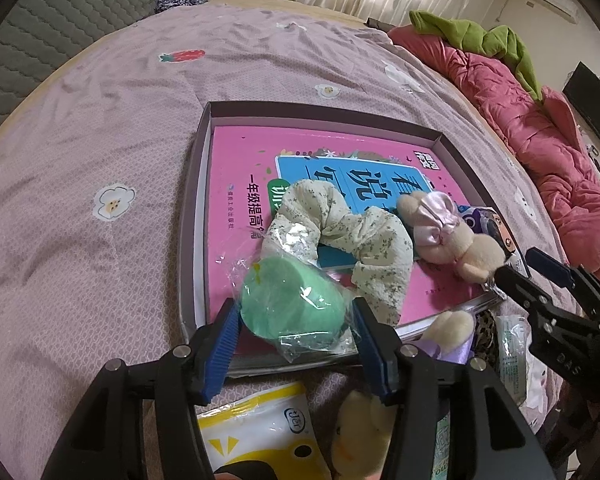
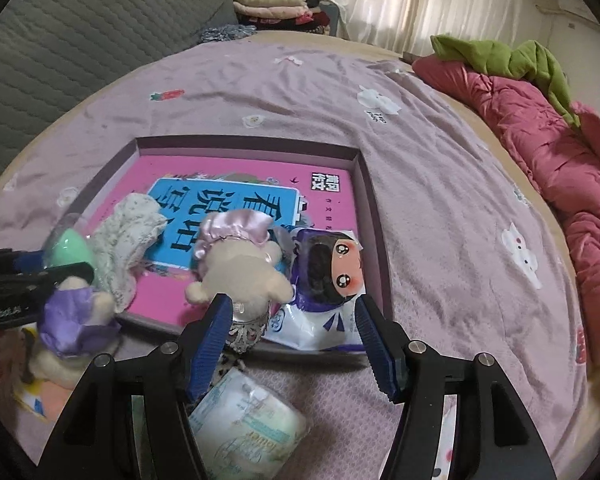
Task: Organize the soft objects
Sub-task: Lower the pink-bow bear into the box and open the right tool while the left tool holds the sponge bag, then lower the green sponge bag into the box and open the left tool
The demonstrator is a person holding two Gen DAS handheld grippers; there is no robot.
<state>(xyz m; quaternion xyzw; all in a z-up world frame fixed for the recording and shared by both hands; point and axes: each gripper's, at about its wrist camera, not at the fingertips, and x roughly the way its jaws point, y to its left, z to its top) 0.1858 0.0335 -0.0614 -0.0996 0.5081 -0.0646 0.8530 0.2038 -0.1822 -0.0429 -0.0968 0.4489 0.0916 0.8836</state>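
A shallow purple box (image 1: 188, 240) lies on the bed with a pink book (image 1: 240, 184) inside. On the book rest a floral scrunchie (image 1: 364, 240), a beige plush bunny with pink satin ears (image 2: 240, 264) and a tissue pack with a cartoon face (image 2: 332, 276). My left gripper (image 1: 296, 320) is shut on a green sponge in clear wrap (image 1: 292, 304), at the box's near edge. My right gripper (image 2: 290, 320) stands open over the near right corner of the box. The bunny's base and the tissue pack sit between its pads without being pressed.
Outside the box, close to me, lie a plush in a purple dress (image 2: 72, 320), a yellow plush (image 1: 360, 432), a yellow-and-white pouch (image 1: 252, 432) and a pale wipes packet (image 2: 248, 412). A red quilt (image 1: 540, 140) with a green garment (image 1: 480, 36) runs along the right.
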